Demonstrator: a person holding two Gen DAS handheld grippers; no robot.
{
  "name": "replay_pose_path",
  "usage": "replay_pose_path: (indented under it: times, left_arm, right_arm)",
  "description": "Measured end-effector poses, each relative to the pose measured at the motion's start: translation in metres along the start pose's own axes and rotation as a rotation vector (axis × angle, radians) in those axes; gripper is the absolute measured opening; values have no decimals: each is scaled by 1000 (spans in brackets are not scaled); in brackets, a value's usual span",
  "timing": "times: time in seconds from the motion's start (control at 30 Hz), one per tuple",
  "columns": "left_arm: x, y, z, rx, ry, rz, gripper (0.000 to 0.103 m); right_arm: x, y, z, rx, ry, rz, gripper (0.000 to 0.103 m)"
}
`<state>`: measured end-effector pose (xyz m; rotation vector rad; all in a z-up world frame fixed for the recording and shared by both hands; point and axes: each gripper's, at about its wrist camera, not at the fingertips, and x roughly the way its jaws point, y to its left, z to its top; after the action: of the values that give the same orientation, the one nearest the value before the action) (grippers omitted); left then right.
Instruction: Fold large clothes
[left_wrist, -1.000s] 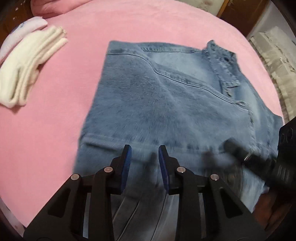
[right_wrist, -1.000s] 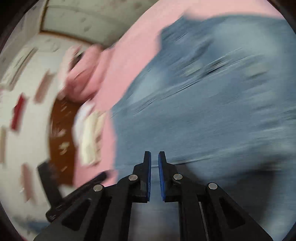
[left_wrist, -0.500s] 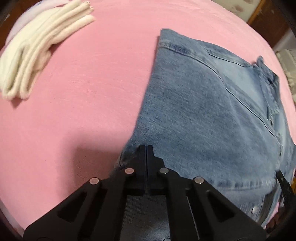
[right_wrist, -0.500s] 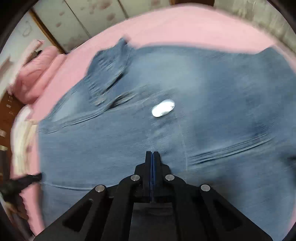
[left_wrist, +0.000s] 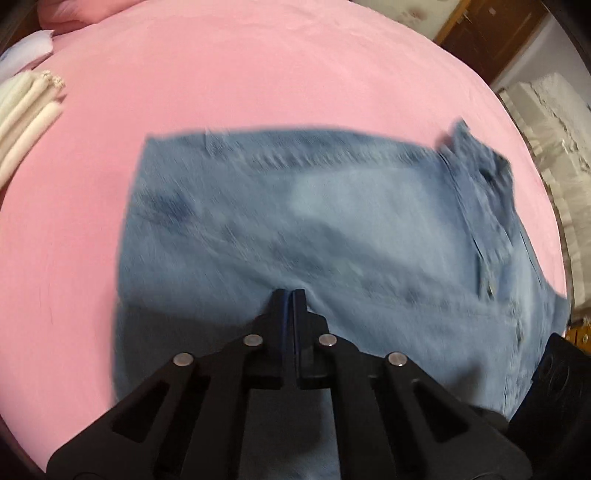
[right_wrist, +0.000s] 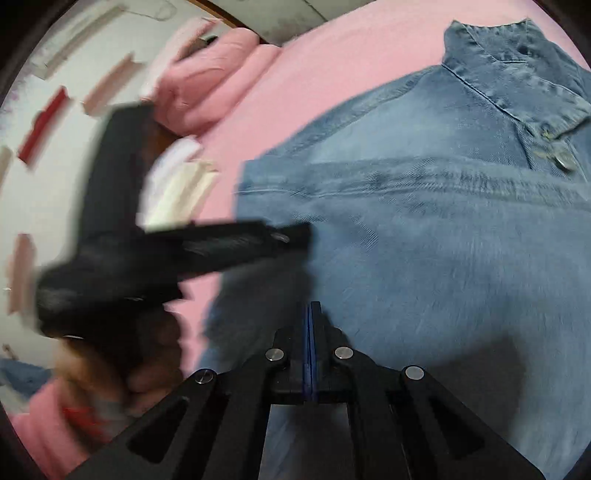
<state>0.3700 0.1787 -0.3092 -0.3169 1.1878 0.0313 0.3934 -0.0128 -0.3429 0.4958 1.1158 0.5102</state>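
Left gripper crosses denim shirt; cream stack beside.

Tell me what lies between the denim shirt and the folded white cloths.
Left wrist view: only bare pink bedsheet separates the denim shirt from the folded white cloths.

denim shirt: faded blue | bedsheet: pink | folded cloth: cream

Left gripper, right gripper: matte black linkage arms, four silver pivot screws each, blue finger pads. Bare hand, red-pink sleeve.
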Motion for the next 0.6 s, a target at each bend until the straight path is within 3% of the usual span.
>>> replay_pose_path:
  times: [0.1,0.13,0.17,0.2,0.23,0.27,0.3,0.4,0.43,0.47,0.53,0.6]
  left_arm:
    - [1,30,16,-53,-38,5,1]
    - [1,38,19,-70,-47,-2,1]
    - [-2,45,20,-78,-67,8,1]
    - [-6,48,20,-75,-94,51,1]
    - [-11,51,21,-67,-129,137,1]
    - [-14,53,21,-67,-148,179,1]
    - [-16,57,20,-91,-145,164,1]
    - [-23,52,10,-107,-94,155,1]
    - [-29,45,3,-95,-79,121,1]
    - [-35,38,-6,-94,-65,76,1]
    - [-34,16,-22,-100,-12,-19,1]
    - [-27,-2,-42,-113,59,-69,1]
  right_arm:
    - [-37,-49,16,135,-114,-103,0]
    - [-62,-72,15,194,-168,-193,0]
    - [-72,-91,15,225,-190,-217,0]
    - [-95,-109,7,263,-217,-258,0]
    - [-109,-119,3,275,-234,-358,0]
    - [-127,-125,-2,251,-245,-420,0]
    - [-141,-126,-9,229,-239,-426,0]
    - [-154,-105,-20,203,-252,-554,0]
    - [-152,-96,-17,191,-273,-566,0]
    - [-142,-72,-15,165,-312,-523,0]
    - [-125,-35,-18,130,-337,-367,0]
    - [-108,-15,-26,157,-276,-242,0]
